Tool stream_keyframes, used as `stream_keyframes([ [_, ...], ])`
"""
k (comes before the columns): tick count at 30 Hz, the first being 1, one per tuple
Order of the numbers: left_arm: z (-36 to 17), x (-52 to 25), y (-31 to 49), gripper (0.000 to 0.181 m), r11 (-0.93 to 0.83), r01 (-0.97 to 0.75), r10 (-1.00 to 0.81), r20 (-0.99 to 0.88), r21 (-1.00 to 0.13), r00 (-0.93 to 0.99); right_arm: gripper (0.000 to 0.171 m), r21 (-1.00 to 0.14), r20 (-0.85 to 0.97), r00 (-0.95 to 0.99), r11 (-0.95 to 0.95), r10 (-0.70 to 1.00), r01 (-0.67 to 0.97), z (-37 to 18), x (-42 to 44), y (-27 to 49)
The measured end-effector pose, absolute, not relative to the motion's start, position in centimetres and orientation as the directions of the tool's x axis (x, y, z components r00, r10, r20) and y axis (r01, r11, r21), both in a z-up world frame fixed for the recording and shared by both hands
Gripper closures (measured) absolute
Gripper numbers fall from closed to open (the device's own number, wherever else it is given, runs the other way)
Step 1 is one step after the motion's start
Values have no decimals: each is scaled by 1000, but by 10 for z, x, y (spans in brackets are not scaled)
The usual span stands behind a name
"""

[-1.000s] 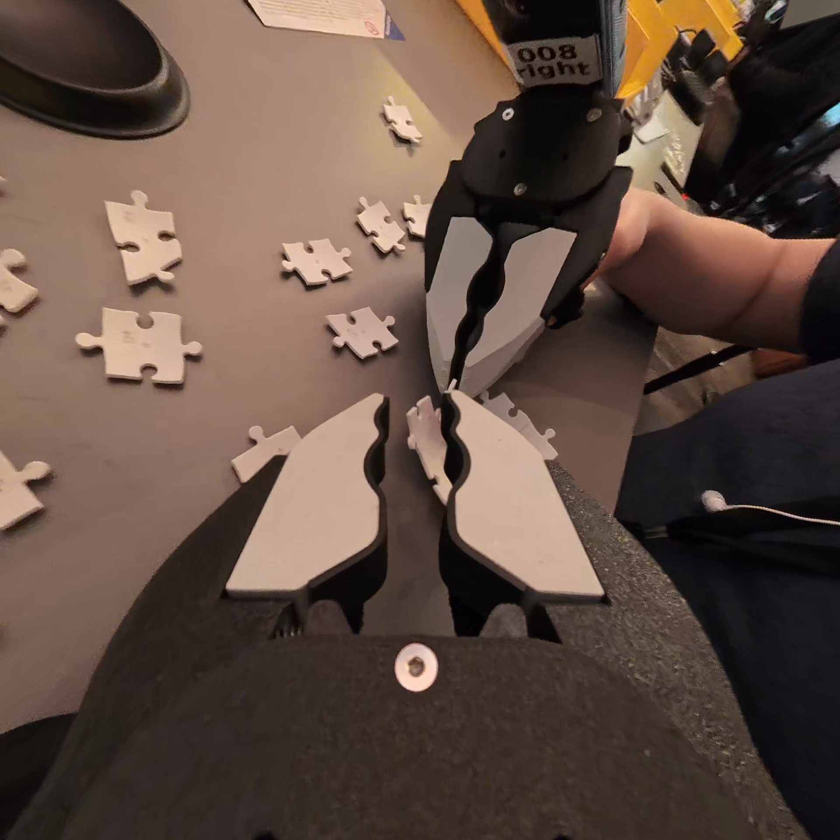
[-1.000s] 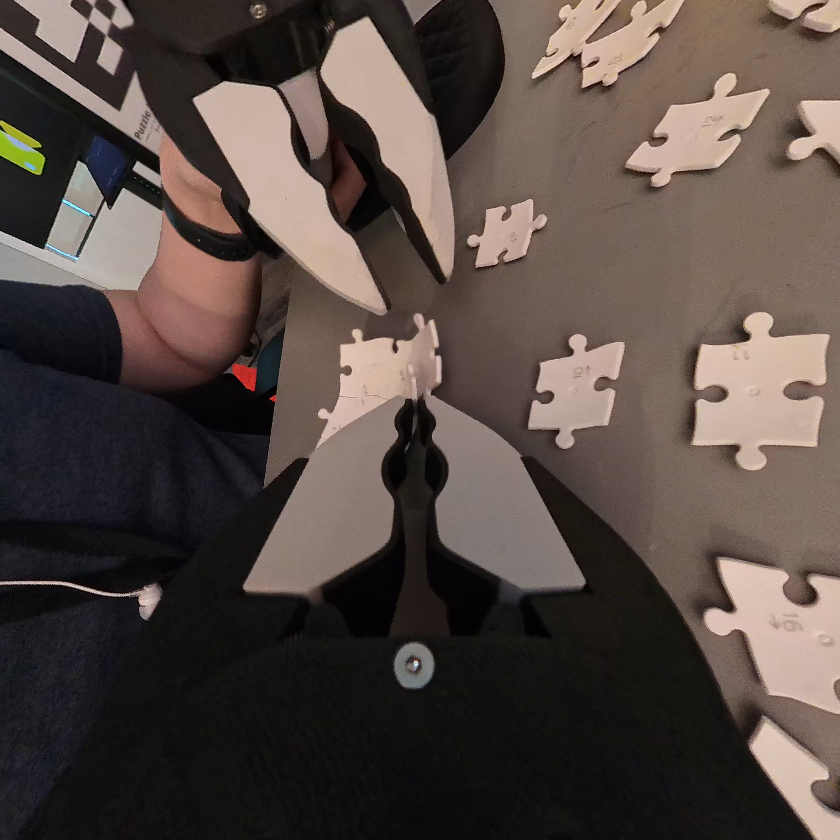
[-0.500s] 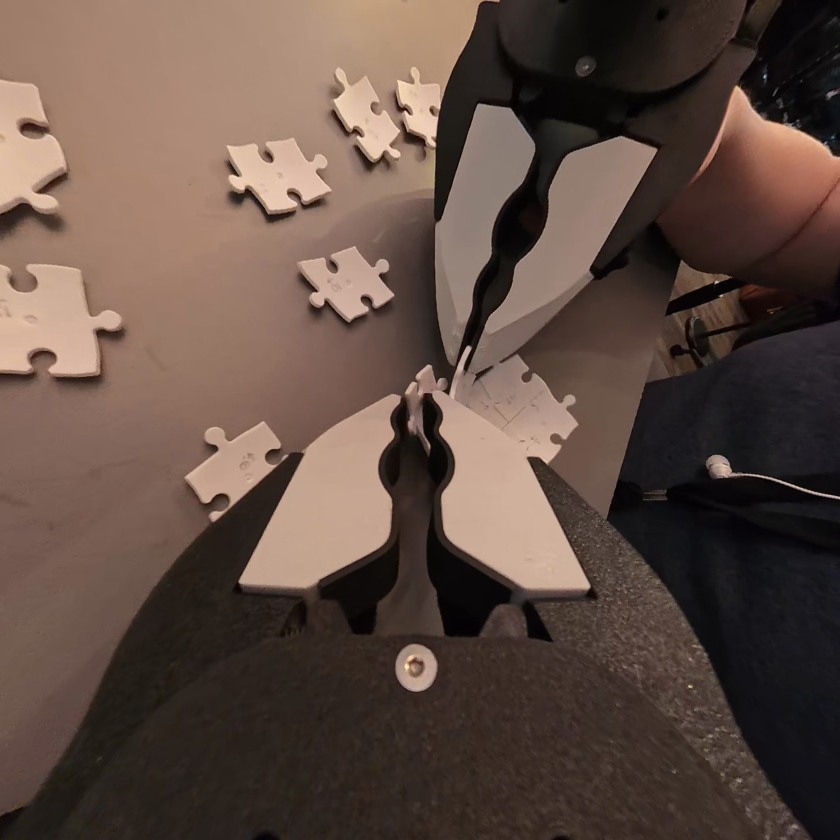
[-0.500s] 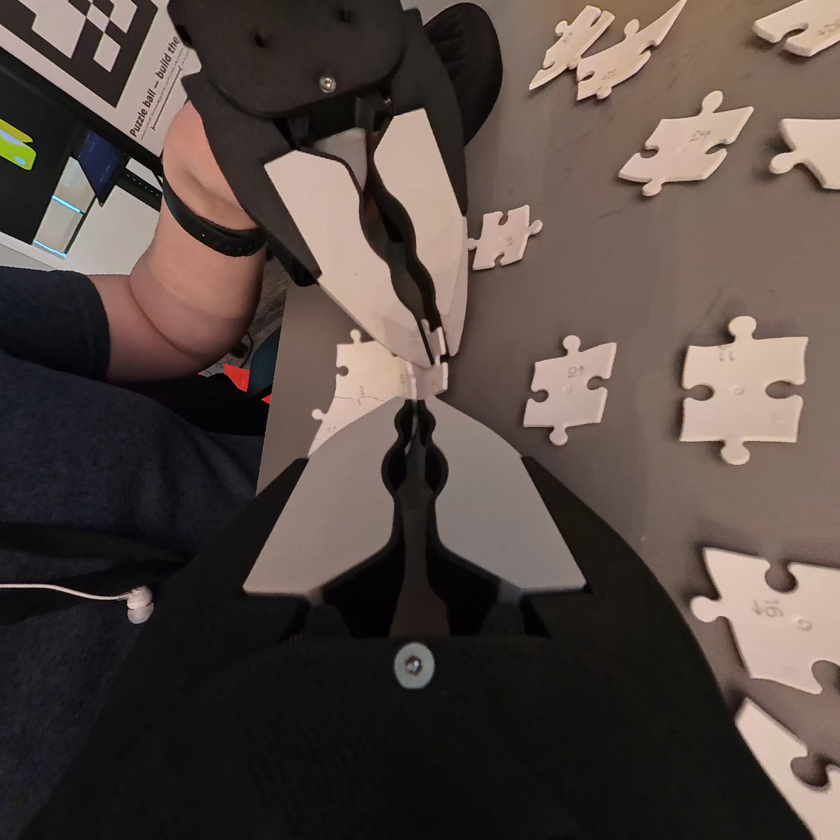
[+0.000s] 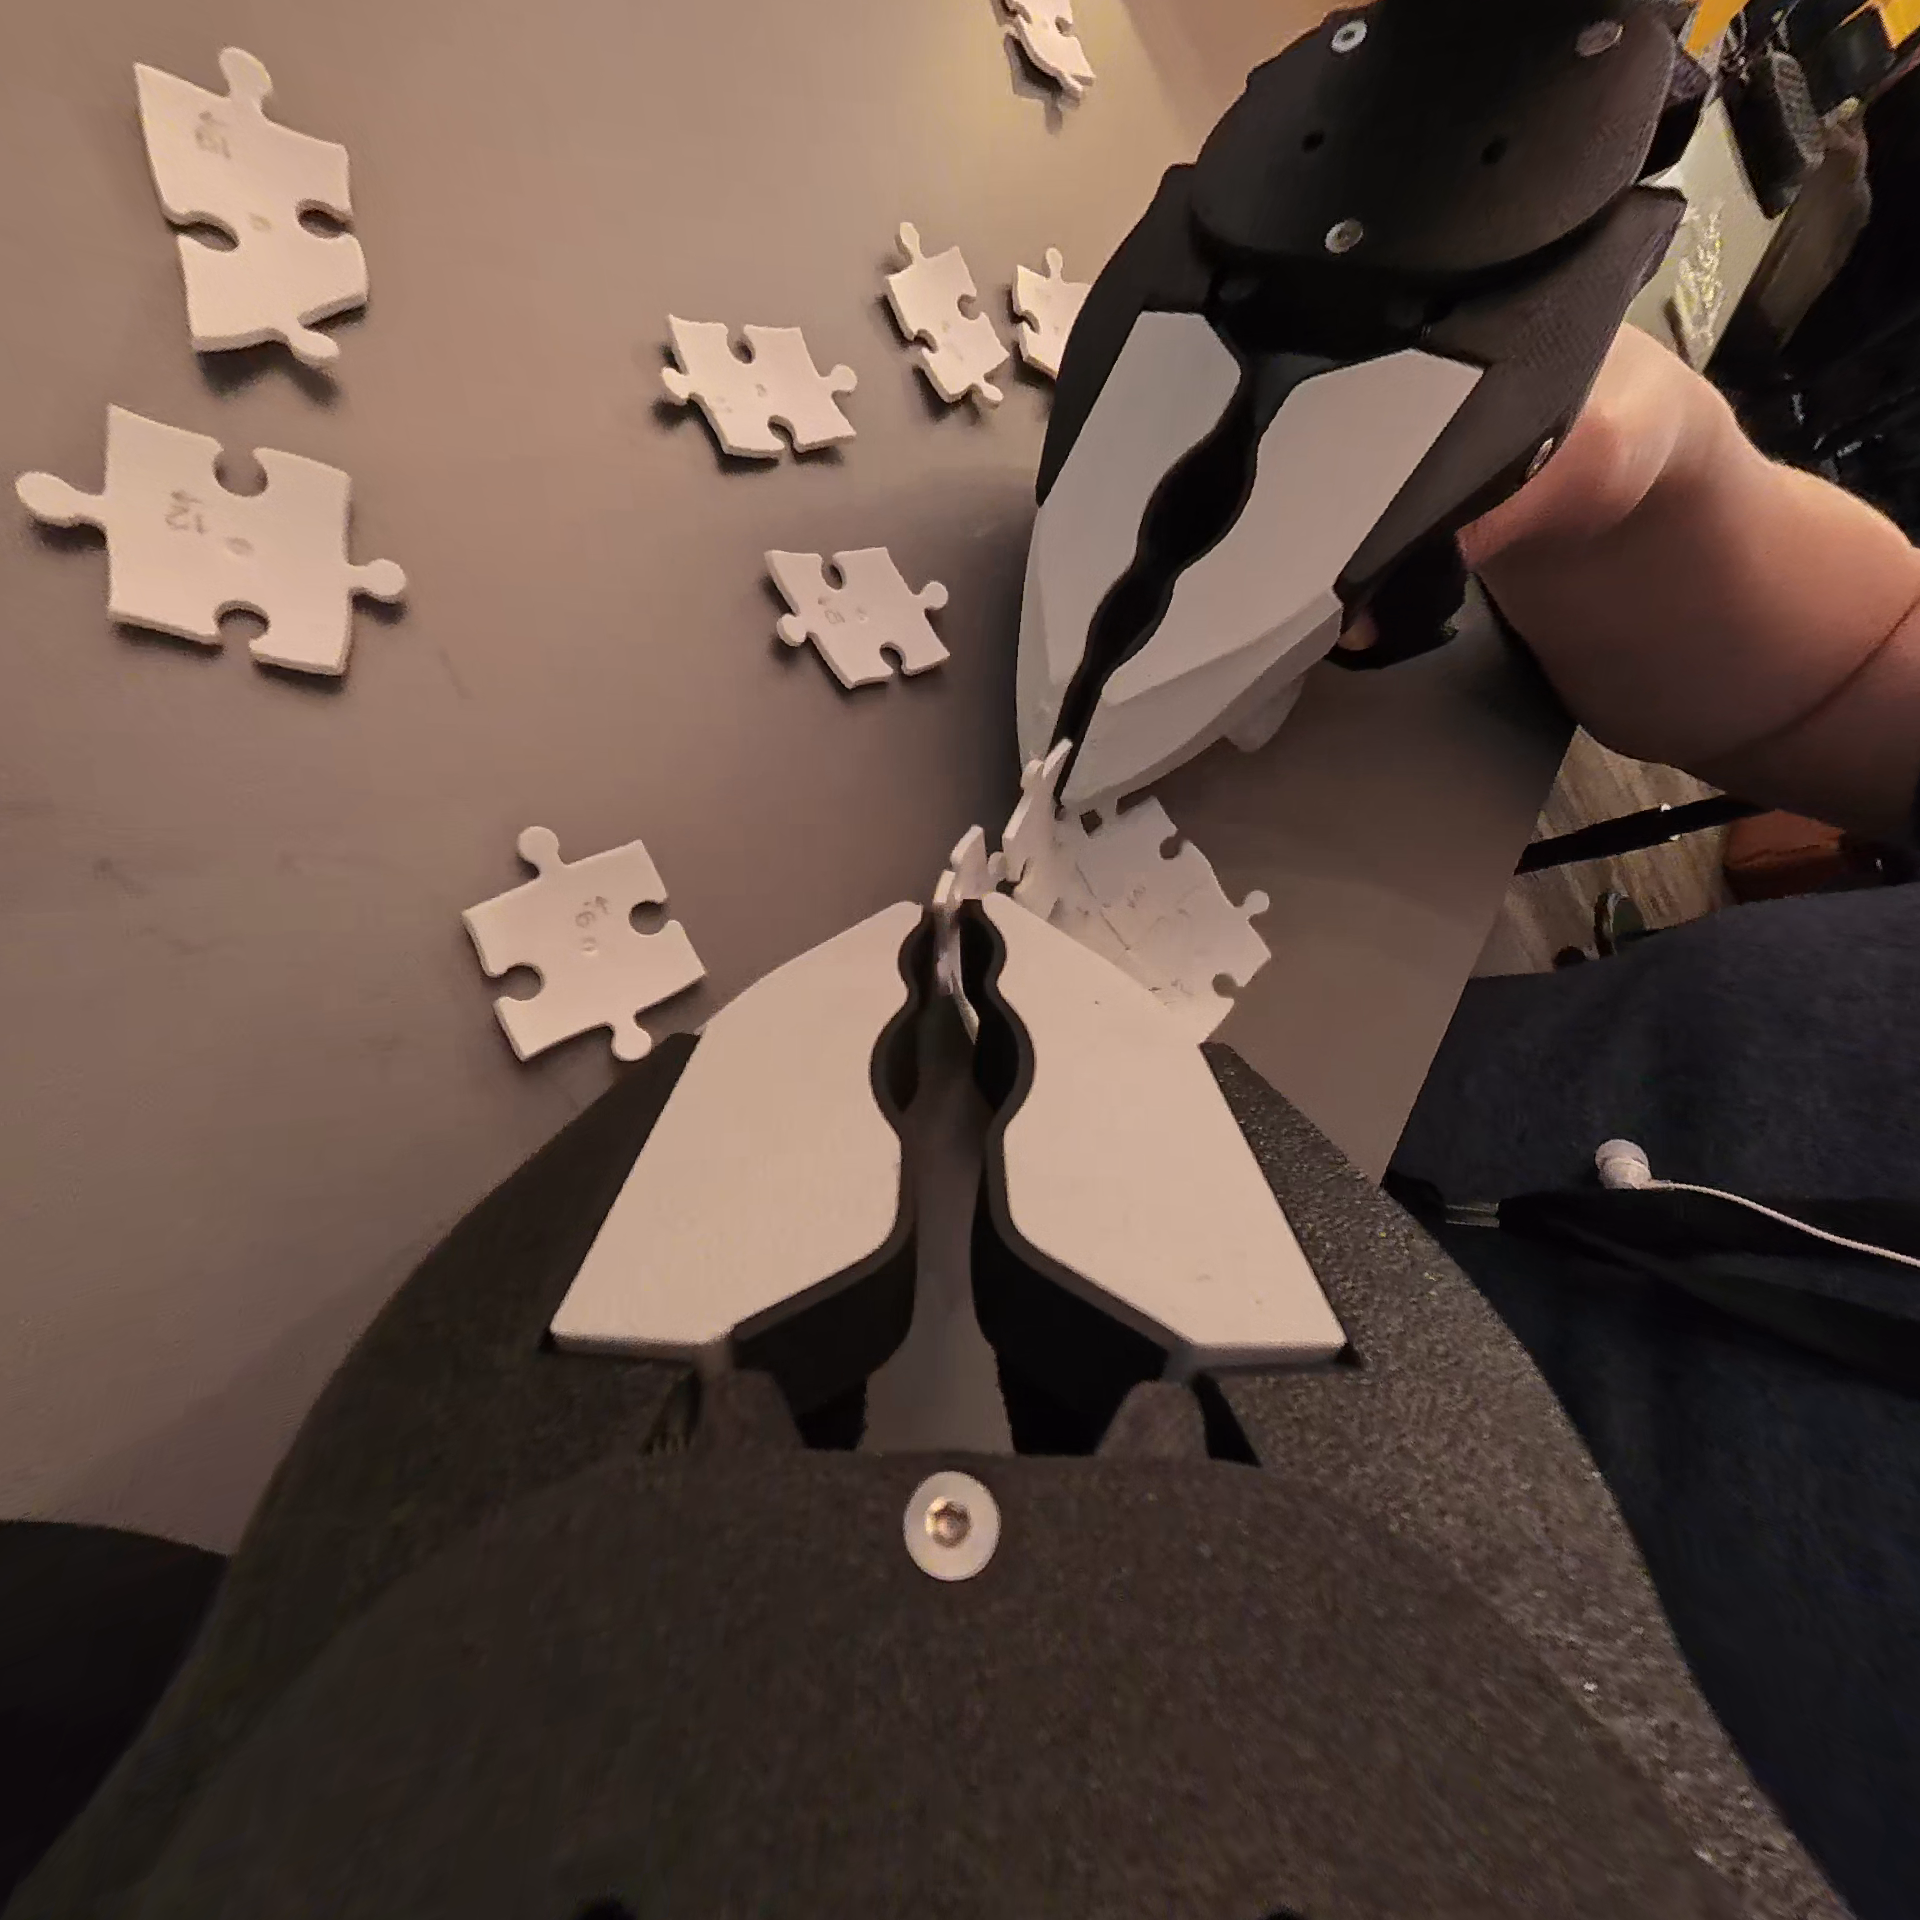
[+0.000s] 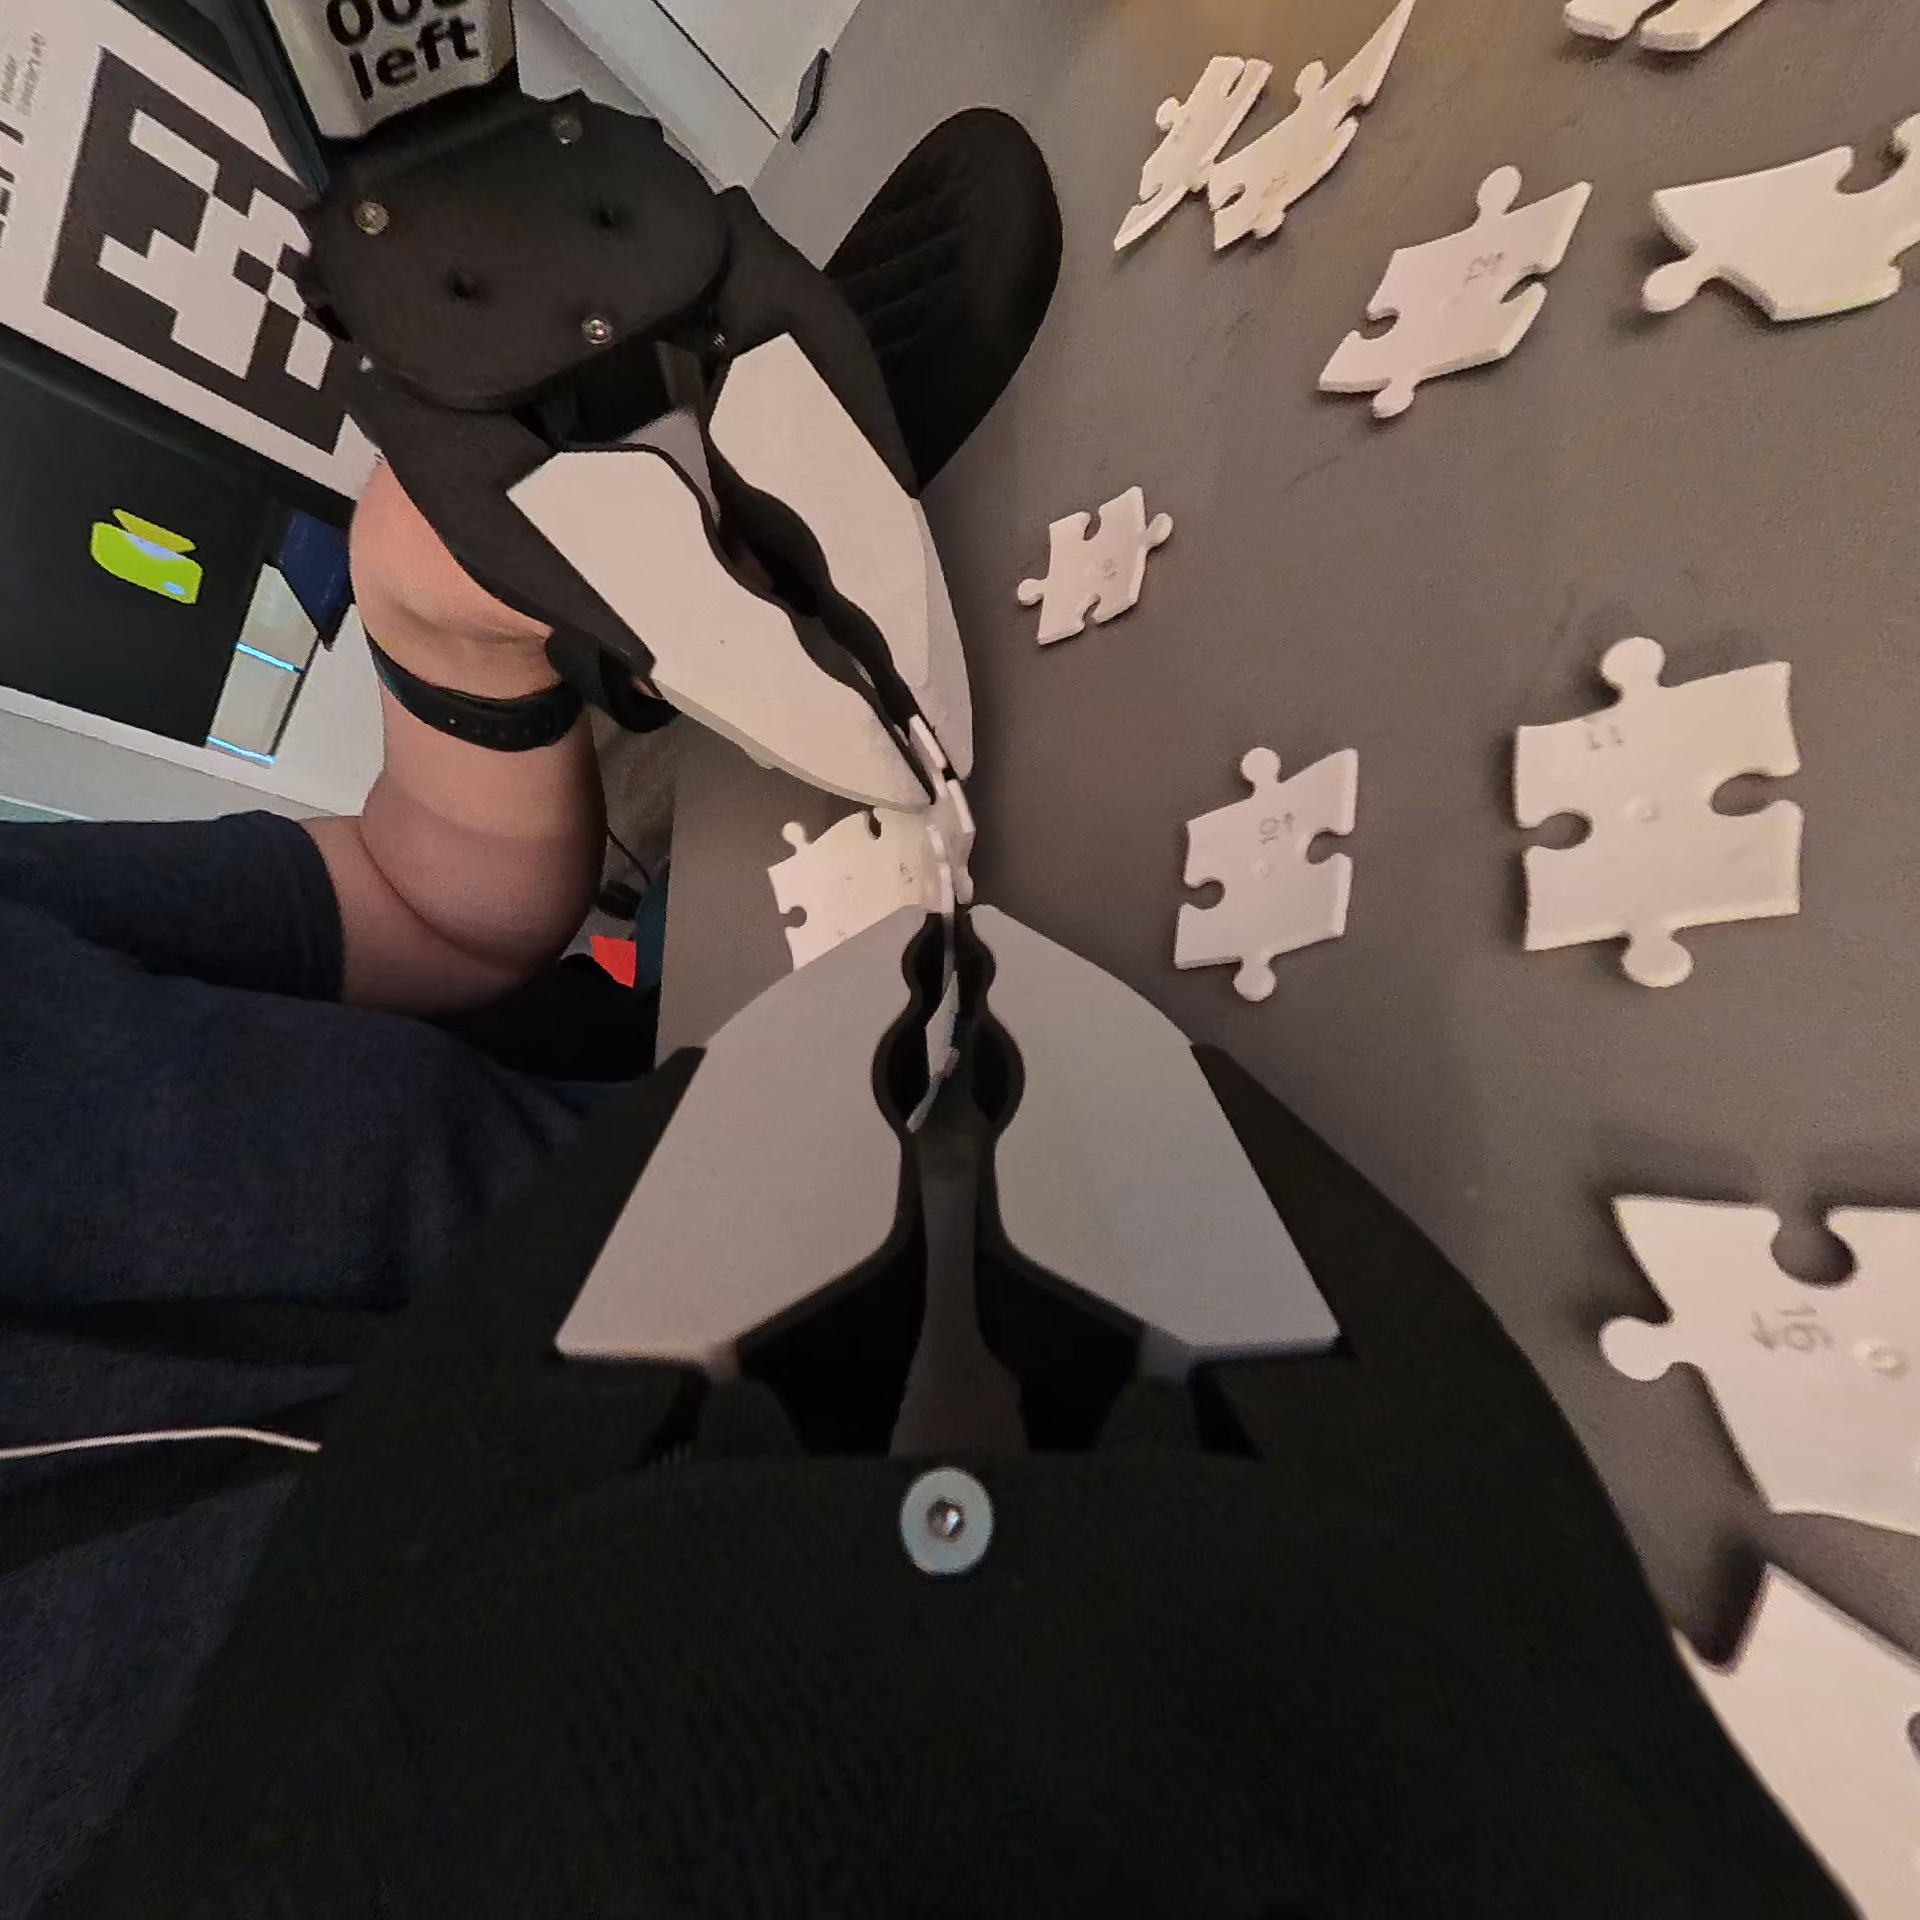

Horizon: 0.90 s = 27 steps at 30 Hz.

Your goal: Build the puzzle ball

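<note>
My left gripper (image 5: 951, 914) is shut on a small white puzzle piece (image 5: 961, 883), held on edge just above the grey table (image 5: 520, 727). My right gripper (image 5: 1055, 774) comes in from the upper right, shut on a second white piece (image 5: 1034, 831). The two pieces touch edge to edge between the tips. In the right wrist view my right gripper (image 6: 956, 914) pinches its piece (image 6: 943, 1023) edge-on, and my left gripper (image 6: 935, 774) holds its piece (image 6: 954, 805) opposite. A few joined pieces (image 5: 1164, 914) lie flat under them at the table edge (image 6: 842, 883).
Several loose white pieces lie on the table, the nearest (image 5: 587, 940) left of my left gripper, others (image 6: 1268, 862) (image 6: 1657, 805). A black round object (image 6: 935, 239) sits behind the left gripper. The table edge (image 5: 1455, 987) and a person's lap are close by. Only a small space, under 4 cm, lies between the two pairs of fingers.
My left gripper was open around its piece and has shut on it. Both grippers have drawn closer, and the two held pieces now meet above the joined pieces.
</note>
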<state>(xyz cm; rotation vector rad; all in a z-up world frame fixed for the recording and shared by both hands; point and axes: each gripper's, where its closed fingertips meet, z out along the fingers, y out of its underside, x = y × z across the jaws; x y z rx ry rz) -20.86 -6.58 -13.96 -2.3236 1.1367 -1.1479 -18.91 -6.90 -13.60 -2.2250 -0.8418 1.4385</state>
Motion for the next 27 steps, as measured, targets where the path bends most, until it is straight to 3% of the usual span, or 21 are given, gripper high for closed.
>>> stream_keyframes([
  [14, -148, -212, -64, 175, -657, -530, -752, 517, -536, 410, 168, -568, -654, 385, -759, 651, 318, -143, -190, -66],
  [27, -149, -212, -63, 174, -681, -515, -730, 533, -520, 428, 161, -607, -459, 444, -637, 769, 476, -150, -190, -65],
])
